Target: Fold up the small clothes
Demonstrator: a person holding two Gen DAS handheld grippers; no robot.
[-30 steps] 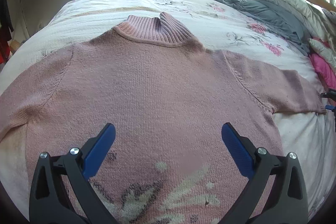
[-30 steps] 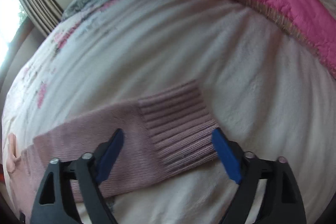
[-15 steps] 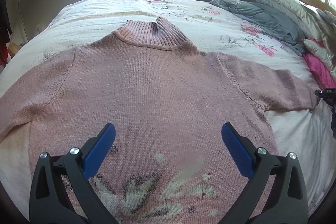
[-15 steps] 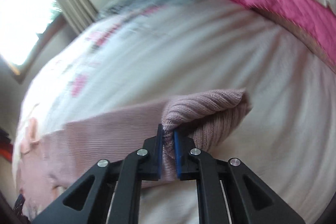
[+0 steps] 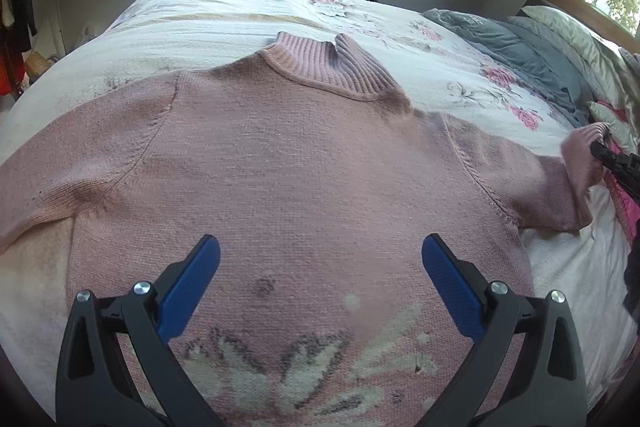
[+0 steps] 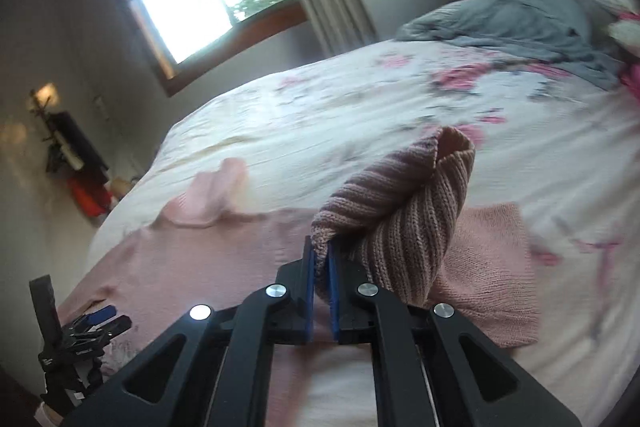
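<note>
beside grey bedding (image 6: 520, 23), right tongs (image 6: 322, 259) pinch cuff (image 6: 400, 203) (lifted).

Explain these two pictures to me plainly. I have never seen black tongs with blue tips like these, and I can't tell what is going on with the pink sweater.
A person holds a two-finger tool in each hand, each carrying a wide-angle camera looking along its fingers. One picture comes from each tool.

The left camera shows the left hand-held gripper open, over a pink sweater spread flat on a bed with a floral cover. A grey blanket lies near the pillows.

The right camera shows the right hand-held gripper shut on the ribbed cuff of one sleeve, lifted off the bed.
</note>
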